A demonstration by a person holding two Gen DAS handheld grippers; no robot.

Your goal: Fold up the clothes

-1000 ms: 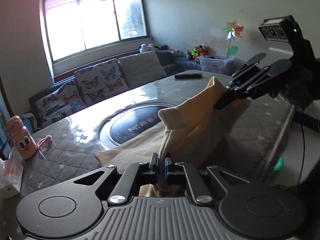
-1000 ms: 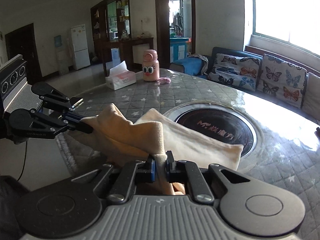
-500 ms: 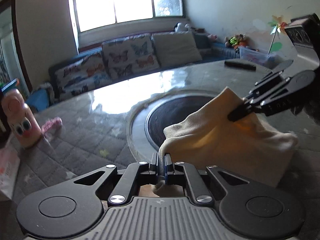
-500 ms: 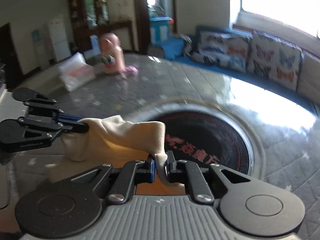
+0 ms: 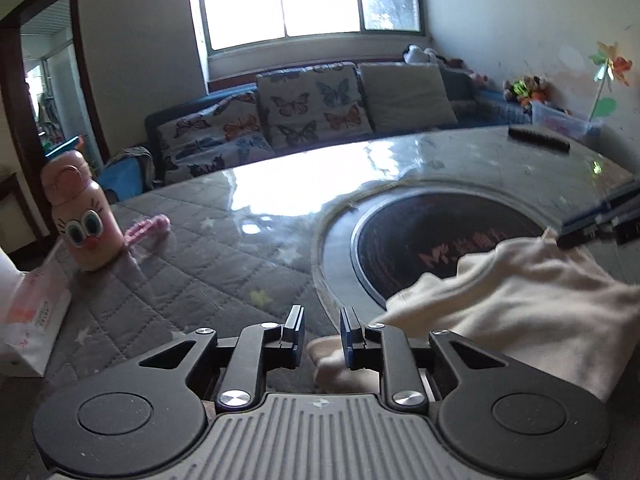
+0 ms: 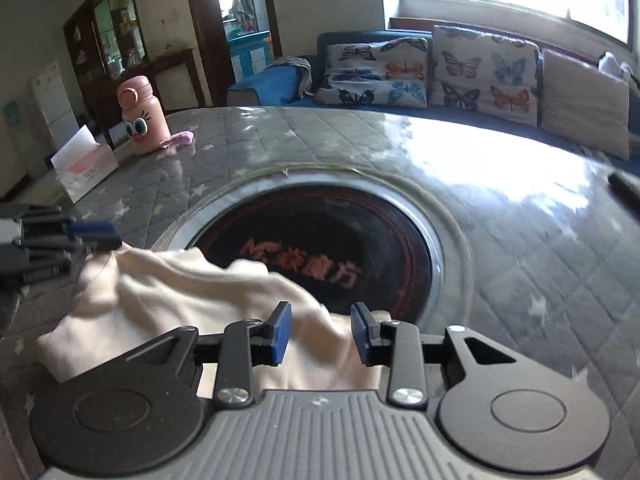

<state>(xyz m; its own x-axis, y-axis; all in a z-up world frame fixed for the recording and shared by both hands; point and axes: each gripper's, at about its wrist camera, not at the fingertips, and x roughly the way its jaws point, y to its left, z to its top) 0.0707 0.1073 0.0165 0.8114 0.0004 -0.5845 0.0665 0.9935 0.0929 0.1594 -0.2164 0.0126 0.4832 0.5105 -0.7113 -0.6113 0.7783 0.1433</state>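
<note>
A cream-coloured garment (image 5: 516,304) lies folded on the round table, partly over the dark centre disc (image 5: 436,236). It also shows in the right wrist view (image 6: 172,304). My left gripper (image 5: 322,330) is open, its jaws apart just above the garment's near corner. My right gripper (image 6: 320,330) is open too, with the cloth lying under and between its jaws. Each gripper shows at the other view's edge: the right one (image 5: 600,224) and the left one (image 6: 80,236), both at the garment's far corners.
A pink cartoon bottle (image 5: 86,220), a pink strap (image 5: 150,228) and a tissue pack (image 5: 30,316) stand at the table's left. A dark remote (image 5: 538,138) lies at the far right. A sofa with butterfly cushions (image 5: 304,108) is behind the table (image 5: 192,260).
Both grippers lowered the garment onto the table and opened, letting go of the cloth. The garment now lies folded over by the centre disc.
</note>
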